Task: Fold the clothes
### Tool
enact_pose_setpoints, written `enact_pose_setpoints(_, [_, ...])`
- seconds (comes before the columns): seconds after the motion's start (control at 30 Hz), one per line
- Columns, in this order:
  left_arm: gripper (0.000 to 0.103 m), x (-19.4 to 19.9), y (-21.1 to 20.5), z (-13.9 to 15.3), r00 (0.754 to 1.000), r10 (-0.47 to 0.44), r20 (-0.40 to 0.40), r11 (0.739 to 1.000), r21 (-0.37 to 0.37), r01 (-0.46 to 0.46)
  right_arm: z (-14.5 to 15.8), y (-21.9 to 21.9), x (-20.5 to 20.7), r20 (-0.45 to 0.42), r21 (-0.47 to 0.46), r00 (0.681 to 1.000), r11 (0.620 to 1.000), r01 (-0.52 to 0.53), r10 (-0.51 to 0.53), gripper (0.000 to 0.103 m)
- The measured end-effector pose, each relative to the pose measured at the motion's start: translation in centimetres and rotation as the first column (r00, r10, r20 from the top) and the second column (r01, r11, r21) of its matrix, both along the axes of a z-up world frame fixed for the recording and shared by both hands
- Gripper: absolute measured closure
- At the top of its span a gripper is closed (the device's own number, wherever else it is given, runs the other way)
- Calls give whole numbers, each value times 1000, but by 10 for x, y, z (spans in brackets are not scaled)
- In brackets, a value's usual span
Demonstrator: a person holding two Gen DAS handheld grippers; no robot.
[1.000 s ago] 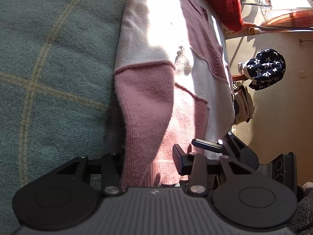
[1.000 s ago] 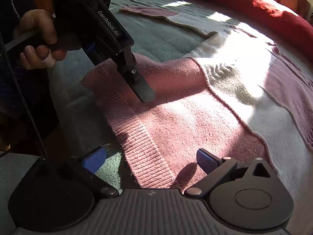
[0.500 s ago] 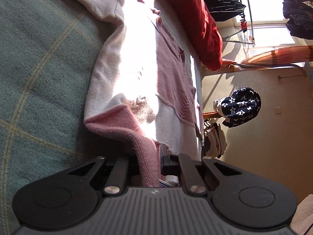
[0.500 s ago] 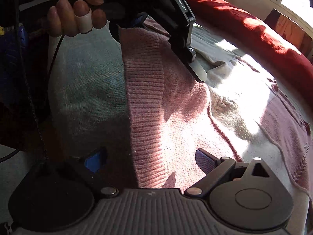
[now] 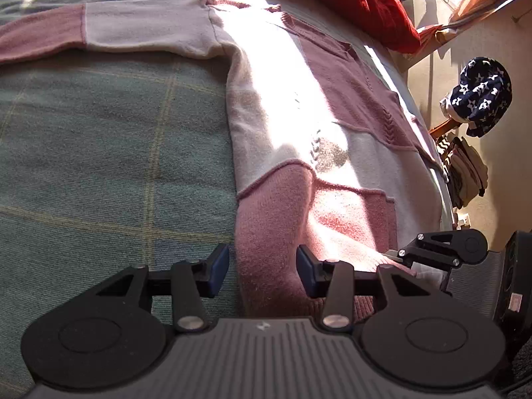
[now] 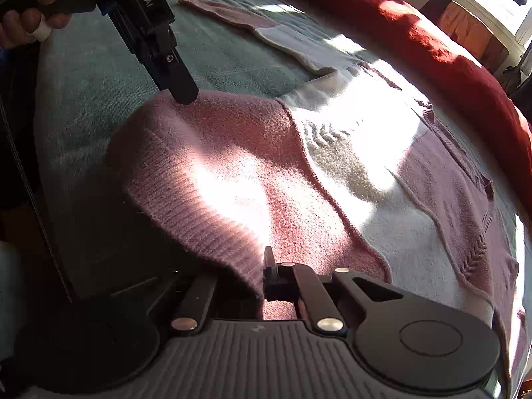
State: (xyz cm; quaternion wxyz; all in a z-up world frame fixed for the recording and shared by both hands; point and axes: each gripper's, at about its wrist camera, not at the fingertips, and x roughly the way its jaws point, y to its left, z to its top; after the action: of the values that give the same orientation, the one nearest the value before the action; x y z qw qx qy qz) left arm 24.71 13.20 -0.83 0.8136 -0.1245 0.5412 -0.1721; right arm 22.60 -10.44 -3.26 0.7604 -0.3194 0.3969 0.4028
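Lying spread across the green checked blanket point(image 5: 109, 153) of a bed, the pink and cream knitted sweater point(image 6: 332, 173) is facing up with its ribbed hem point(image 6: 199, 219) nearest both cameras and one sleeve point(image 5: 109, 33) stretching out sideways; a red duvet point(image 6: 432, 33) is bunching along the far edge. Judging by how it is draping and puckering, the knit is looking soft, limp and light, likely to stretch and sag between two holds rather than keep any shape; it is not appearing slippery or fragile, though a loose stitch could probably snag on a pad. The ribbed hem, being thicker, is seeming the best place to grip, one hold at each bottom corner, so the lower edge can be carried toward the shoulders evenly.

The right gripper point(image 6: 262, 282) is pinching the hem, its jaws having just been closing until they are pressing together on a fold of pink rib. The left gripper point(image 5: 262, 269) is pointing steeply down at the sweater's left edge; its jaws have just been opening and are standing apart over the fabric, the blue pads point(image 5: 221, 269) not pressing on it. A hand point(image 6: 30, 10) is holding the left gripper's handle, a pale wrap on one finger.
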Motion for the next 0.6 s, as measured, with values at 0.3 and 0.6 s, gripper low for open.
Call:
enact_pose_setpoints(0.3, [29,-50,-94,26,646,-727,231,661,487,570,23,-13,42,-192,118,978,988,100,-76,97])
enact_pose_setpoints(0.6, [32,-46,-143,-6,508,-806,305,578,590,563,30,-18,51,-227,161,972,983,90,-52,97])
